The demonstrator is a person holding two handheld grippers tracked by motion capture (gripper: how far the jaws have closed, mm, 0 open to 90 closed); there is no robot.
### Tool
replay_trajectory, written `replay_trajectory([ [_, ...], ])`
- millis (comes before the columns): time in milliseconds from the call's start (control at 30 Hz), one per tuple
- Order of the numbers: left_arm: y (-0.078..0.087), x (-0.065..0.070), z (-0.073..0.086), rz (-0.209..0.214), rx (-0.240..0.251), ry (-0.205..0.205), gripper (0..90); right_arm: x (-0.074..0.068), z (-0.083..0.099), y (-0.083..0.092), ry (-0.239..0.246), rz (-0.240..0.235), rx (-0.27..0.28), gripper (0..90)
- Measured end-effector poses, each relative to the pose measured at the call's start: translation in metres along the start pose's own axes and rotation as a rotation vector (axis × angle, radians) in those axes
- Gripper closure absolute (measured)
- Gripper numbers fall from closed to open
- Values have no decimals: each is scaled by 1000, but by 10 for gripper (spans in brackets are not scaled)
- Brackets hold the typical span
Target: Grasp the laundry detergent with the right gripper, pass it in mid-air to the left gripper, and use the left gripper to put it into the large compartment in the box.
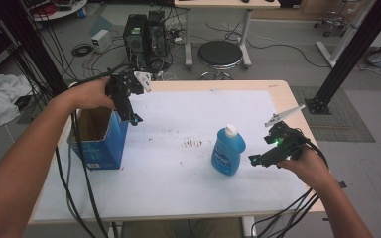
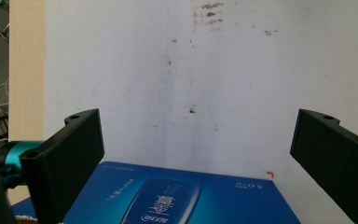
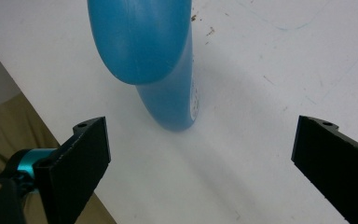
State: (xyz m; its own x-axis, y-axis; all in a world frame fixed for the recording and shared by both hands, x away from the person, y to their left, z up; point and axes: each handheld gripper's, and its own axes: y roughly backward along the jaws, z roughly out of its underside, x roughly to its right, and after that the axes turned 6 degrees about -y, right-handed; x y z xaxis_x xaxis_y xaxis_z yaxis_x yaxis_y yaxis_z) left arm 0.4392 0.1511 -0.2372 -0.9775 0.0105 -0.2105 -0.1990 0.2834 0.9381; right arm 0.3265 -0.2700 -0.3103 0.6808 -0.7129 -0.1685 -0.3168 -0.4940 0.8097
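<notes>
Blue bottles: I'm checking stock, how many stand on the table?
1. The blue bottle stands upright right of centre, beside the right gripper; the blue box may hide others.

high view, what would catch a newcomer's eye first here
The blue bottle with a white cap stands upright on the white table, right of centre, with the open right claw just beside it and not touching. At the table's left edge an open blue box stands, with the left claw held open above its right wall.
</notes>
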Motion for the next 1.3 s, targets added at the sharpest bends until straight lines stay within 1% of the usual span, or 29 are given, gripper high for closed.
replay_trajectory([
  [100, 0, -1, 0, -1, -3, 0, 27, -1, 1, -1, 1, 0, 6, 34],
  [200, 0, 0, 0, 1, 0, 2, 27, -5, 5, -5, -17, 13, 52, 34],
  [300, 0, 0, -1, -2, 1, 0, 27, -8, 8, -7, -19, 14, 93, 34],
  [467, -1, 0, -1, 2, 0, 2, 27, -10, 10, -10, -20, 11, 116, 34],
  [500, -2, -1, -1, 2, 0, -5, 27, -11, 13, -14, -17, 1, 153, 34],
  [533, -2, -1, -1, 3, -1, -5, 27, -11, 14, -15, -18, -2, 161, 34],
  [600, -2, -1, -1, 5, -1, -1, 27, -12, 15, -17, -21, -5, 168, 34],
  [700, -2, -1, -2, 4, 1, 0, 27, -14, 19, -24, -20, -19, 191, 34],
  [1000, -2, -1, 0, 4, 0, 2, 27, -17, 24, -42, -18, -23, 242, 34],
  [1067, -2, -1, 0, 4, -1, 2, 27, -17, 24, -42, -18, -23, 242, 34],
  [1167, -1, -1, 1, 2, 3, 5, 27, -20, 25, -50, -26, -25, 276, 34],
  [1300, -1, -1, 1, 1, 2, 4, 27, -23, 25, -59, -23, -35, 285, 34],
])
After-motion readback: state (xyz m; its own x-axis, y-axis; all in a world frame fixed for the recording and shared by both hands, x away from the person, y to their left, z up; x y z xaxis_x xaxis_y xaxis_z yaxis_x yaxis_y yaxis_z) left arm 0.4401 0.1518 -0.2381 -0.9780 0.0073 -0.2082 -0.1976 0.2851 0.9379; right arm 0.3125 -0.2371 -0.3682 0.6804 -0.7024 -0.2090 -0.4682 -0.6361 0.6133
